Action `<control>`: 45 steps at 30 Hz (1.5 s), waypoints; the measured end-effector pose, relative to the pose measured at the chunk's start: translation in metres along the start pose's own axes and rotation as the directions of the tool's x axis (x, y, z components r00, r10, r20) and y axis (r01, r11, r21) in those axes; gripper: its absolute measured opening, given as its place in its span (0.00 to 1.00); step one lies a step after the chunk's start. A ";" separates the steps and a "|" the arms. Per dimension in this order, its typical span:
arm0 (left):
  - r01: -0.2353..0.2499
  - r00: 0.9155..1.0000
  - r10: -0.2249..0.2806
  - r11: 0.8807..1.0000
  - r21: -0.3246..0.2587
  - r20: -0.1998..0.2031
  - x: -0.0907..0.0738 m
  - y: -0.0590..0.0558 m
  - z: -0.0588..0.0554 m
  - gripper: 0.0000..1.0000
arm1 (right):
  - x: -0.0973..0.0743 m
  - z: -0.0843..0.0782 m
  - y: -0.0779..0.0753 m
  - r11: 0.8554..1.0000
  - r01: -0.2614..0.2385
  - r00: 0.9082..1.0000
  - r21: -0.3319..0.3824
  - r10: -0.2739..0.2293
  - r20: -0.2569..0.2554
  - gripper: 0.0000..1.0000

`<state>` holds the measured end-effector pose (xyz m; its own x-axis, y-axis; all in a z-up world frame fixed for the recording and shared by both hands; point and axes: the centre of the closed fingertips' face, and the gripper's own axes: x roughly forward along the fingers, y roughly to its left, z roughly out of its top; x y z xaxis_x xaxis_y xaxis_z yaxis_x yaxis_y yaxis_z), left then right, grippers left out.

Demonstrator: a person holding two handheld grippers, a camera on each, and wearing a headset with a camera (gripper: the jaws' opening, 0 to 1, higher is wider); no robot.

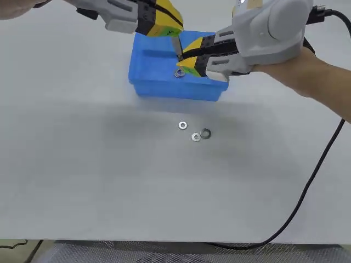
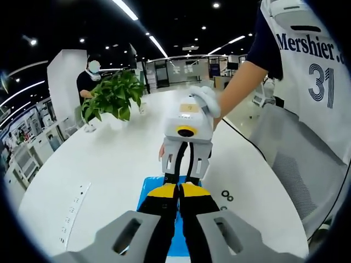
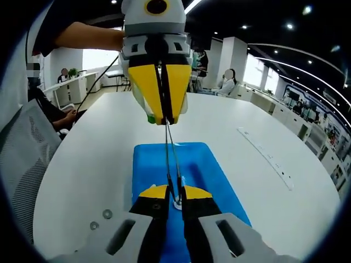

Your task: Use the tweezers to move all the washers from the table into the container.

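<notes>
Over the far blue container (image 1: 159, 90) | left gripper (image 1: 174, 31) clamped on tweezers (image 1: 177, 48) | right gripper (image 1: 186, 62) squeezing their tips, washer (image 1: 179, 73) there | three washers (image 1: 196, 137) near on table (image 1: 98, 181)

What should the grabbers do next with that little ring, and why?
Probably ease the right gripper open a little, so the tweezers spread and drop the washer. It seems to hang at their tips right over the blue container, and three washers wait on the table.
</notes>
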<state>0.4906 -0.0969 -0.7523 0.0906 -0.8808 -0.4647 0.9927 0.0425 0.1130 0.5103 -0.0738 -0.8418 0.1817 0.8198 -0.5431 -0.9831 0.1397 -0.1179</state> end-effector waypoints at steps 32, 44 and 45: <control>-0.036 0.999 0.037 0.998 -0.050 0.014 0.007 0.006 -0.002 0.05 | 0.002 -0.012 -0.003 0.998 0.036 0.999 0.044 -0.035 -0.040 0.12; -0.021 0.999 0.020 1.000 0.015 0.033 -0.001 -0.011 0.035 0.05 | -0.029 0.013 0.008 0.997 0.071 0.997 0.015 -0.071 0.003 0.12; -0.017 0.999 0.016 1.000 0.023 0.034 -0.001 -0.014 0.038 0.05 | -0.032 0.016 0.011 0.998 0.069 0.998 0.011 -0.069 0.010 0.12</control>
<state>0.4733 -0.1142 -0.7201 0.1034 -0.8958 -0.4323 0.9890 0.0462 0.1408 0.4931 -0.0894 -0.8121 0.2488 0.8136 -0.5255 -0.9685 0.2017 -0.1461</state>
